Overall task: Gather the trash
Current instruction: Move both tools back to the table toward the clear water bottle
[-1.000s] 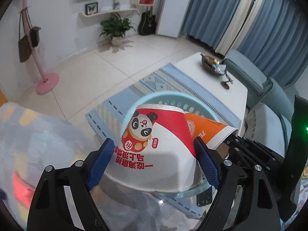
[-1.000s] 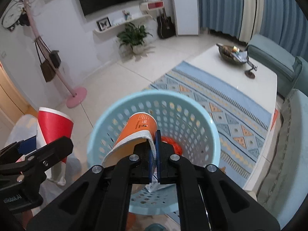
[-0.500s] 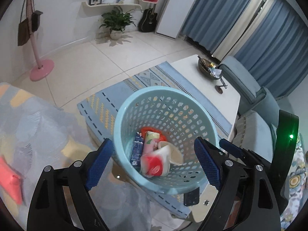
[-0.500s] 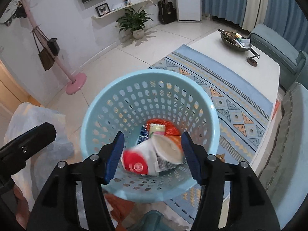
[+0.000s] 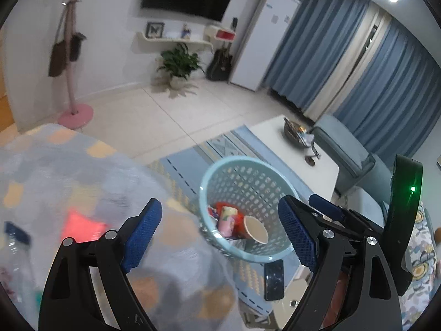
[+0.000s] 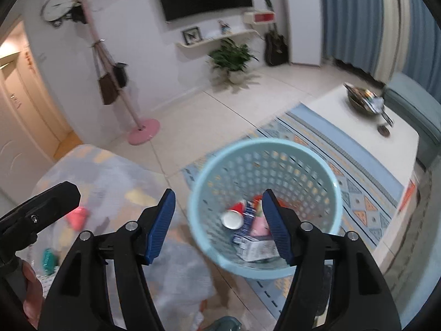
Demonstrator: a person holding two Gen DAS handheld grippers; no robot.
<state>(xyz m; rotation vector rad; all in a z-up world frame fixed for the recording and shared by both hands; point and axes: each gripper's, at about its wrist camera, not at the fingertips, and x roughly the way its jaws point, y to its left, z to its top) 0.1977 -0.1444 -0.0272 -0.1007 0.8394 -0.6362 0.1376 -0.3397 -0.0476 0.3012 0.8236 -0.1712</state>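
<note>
A light blue perforated basket [image 5: 220, 168] stands on the floor; it also shows in the right wrist view [image 6: 264, 144]. Inside lie a red paper cup [image 6: 233, 215], an orange paper cup [image 5: 255, 229], a small carton [image 6: 255, 249] and other wrappers. My left gripper [image 5: 219, 237] is open and empty, above and left of the basket. My right gripper [image 6: 219, 224] is open and empty above the basket's near left rim. A clear plastic bottle [image 5: 15, 262] lies on the covered table at the far left.
A table with a translucent patterned cover [image 5: 69, 171] fills the lower left, with a red item [image 6: 78, 216] and a green item [image 6: 48, 258] on it. A phone [image 5: 274, 277] lies by the basket. A white coffee table [image 5: 297, 157], rug and sofa are to the right.
Both grippers opened and dropped their cups into the basket. Both have since drawn back and left, so the basket looks smaller and the covered table fills more of the view.
</note>
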